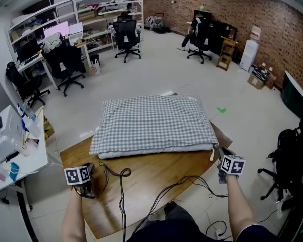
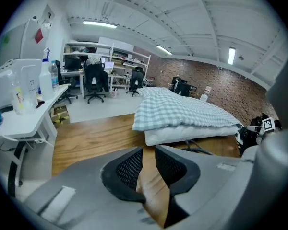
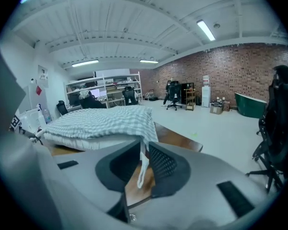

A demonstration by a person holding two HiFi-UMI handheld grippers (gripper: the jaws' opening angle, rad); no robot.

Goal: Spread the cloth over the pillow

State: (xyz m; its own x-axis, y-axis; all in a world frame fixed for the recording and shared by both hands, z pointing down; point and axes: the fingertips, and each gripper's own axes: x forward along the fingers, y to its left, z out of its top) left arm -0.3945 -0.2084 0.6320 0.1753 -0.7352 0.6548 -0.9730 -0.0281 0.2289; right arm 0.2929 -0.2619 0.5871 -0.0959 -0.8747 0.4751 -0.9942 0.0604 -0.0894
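In the head view our forearms reach to the table (image 1: 141, 180), left gripper (image 2: 149, 153) fingers spread empty, right gripper (image 3: 145, 151) fingers spread around a dangling white tie (image 3: 142, 169), checked cloth (image 1: 156, 121) covering the pillow (image 1: 156, 152).

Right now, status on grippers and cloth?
Left gripper open, empty. Right gripper open, white tie hanging between its jaws. Checked cloth spread over pillow. Cables on table.

Grey left gripper (image 2: 149, 152) and right gripper (image 3: 145, 147) have black meshed fingers (image 2: 129, 169), white marker cubes (image 1: 77, 175) and black cables (image 1: 121, 190).
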